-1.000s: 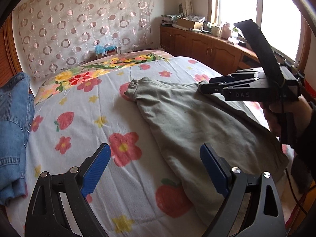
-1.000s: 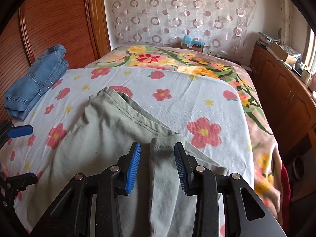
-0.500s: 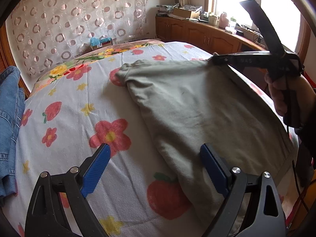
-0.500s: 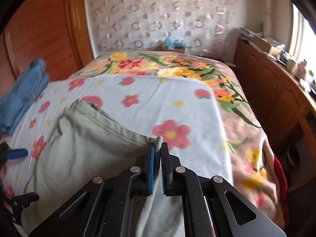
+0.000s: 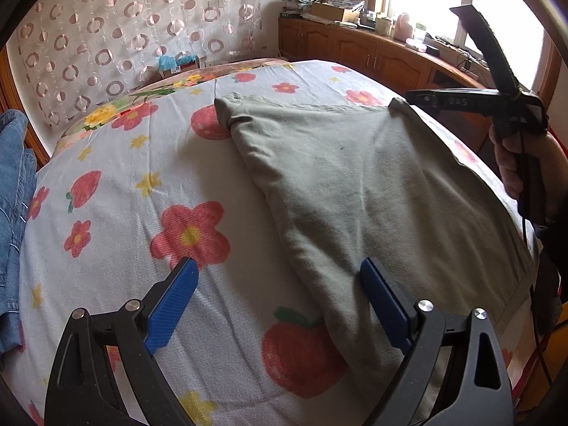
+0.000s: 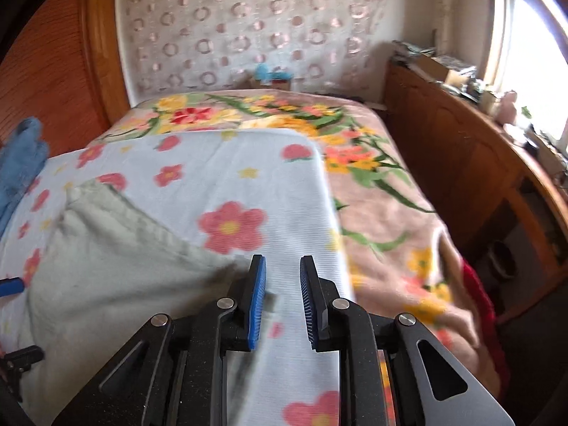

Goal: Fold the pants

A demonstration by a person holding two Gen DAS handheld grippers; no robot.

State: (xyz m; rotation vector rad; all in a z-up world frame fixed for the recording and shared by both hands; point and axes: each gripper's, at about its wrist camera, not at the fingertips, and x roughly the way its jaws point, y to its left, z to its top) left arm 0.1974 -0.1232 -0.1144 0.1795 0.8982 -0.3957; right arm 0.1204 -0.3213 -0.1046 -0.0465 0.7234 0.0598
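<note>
Two grippers: both are standing unclenched over the bed, and neither is gripping cloth.
Right gripper (image 6: 283,298): its jaws are opening, with only the flowered sheet (image 6: 248,163) showing in the gap between the blue pads; the cloth corner is lying just left of the left pad, apart from it.
Left gripper (image 5: 280,305): its jaws are spread wide, hovering over the near edge of the bed, one pad over bare sheet and the other over the near end of the garment, not pinching it.
Pants (image 5: 372,184): the grey-green garment is lying flat on the right half of the bed, its far hem reaching toward the blanket (image 6: 372,184) at the far end and its right side running along the bed's right edge.
Just changed: half a second ago the right jaws were clamped on the far right corner of the cloth; now they are letting go, and that corner is resting on the sheet near the bed's right edge.
Against one second ago: the garment is looking wider and smoother, its right side pulled out flat where a narrow strip was bunched between the right pads.
Meaning for the task: this is probably the end of the spreading step, so a first fold is likely coming next.
Jeans (image 5: 14,191): these are sitting in a heap at the bed's left edge, untouched.
</note>
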